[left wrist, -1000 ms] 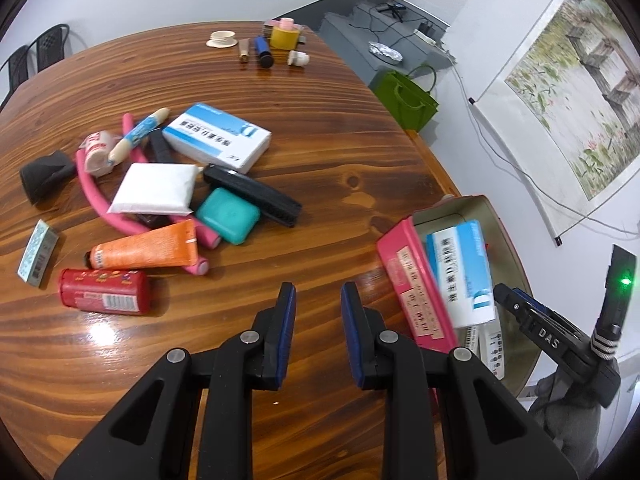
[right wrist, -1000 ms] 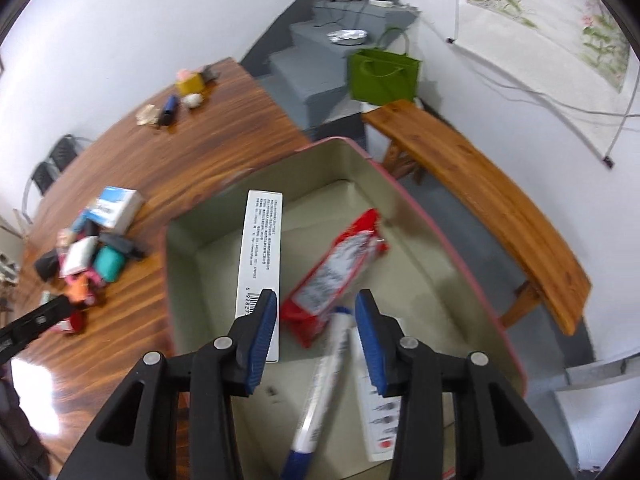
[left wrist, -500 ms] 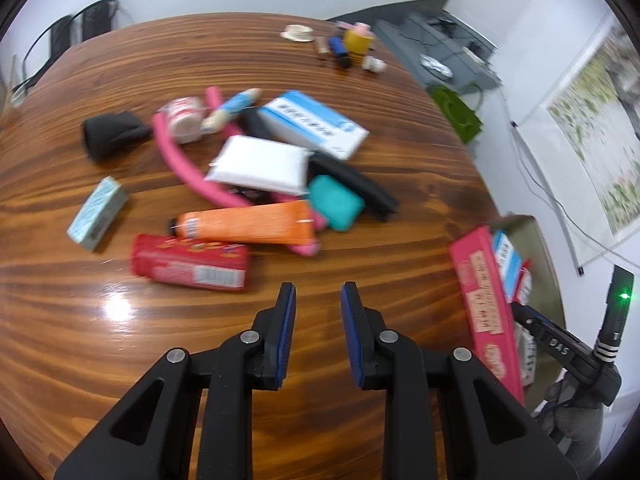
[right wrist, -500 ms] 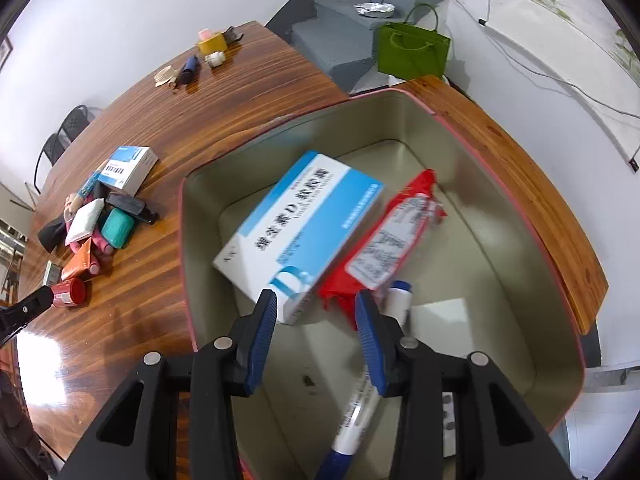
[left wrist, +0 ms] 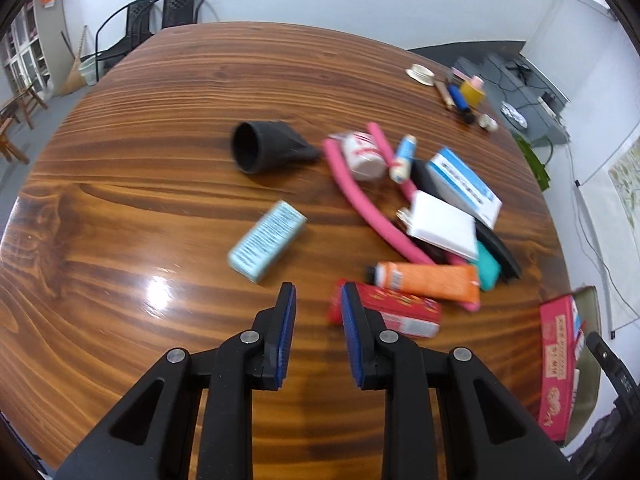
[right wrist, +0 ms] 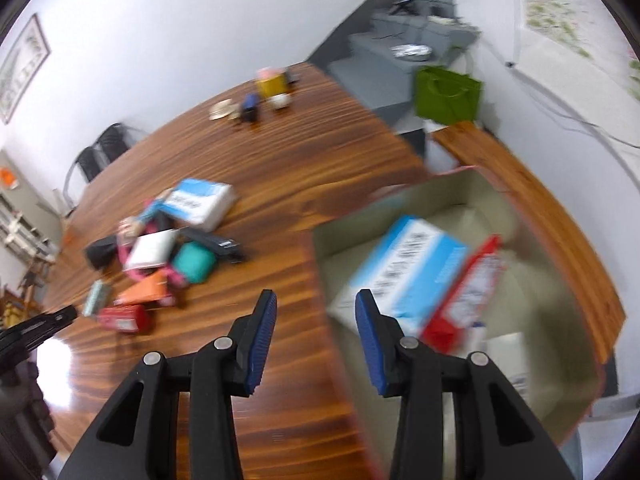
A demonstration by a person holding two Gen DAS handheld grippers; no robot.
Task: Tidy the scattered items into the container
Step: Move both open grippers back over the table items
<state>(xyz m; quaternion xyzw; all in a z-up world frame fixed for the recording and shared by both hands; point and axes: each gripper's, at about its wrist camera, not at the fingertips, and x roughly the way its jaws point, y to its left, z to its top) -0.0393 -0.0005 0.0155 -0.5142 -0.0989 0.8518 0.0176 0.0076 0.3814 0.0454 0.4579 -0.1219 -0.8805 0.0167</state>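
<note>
My left gripper [left wrist: 317, 292] hovers over the wooden table, jaws nearly closed with nothing between them. Just ahead to its right lie a red packet [left wrist: 394, 312] and an orange tube [left wrist: 428, 280]; a pale blue box [left wrist: 266, 242] lies ahead to its left. Beyond are a pink foam rod [left wrist: 368, 200], a white pack [left wrist: 442, 226], a blue-and-white box [left wrist: 464, 186] and a black nozzle [left wrist: 268, 148]. My right gripper [right wrist: 317, 300] is open and empty over the container's [right wrist: 460, 192] left rim. Inside lie a blue-and-white box [right wrist: 408, 264] and a red packet [right wrist: 468, 292].
Small items, among them a yellow roll [left wrist: 472, 94], sit at the table's far edge. Black chairs [left wrist: 160, 12] stand behind the table. A green bag [right wrist: 446, 94] and a wooden bench [right wrist: 532, 200] are beyond the container. The container's red side [left wrist: 558, 364] shows at the far right.
My left gripper swung left, away from the container and up to the pile of items. My right gripper drew back from over the container's inside to its left rim. The box inside fell flat.
</note>
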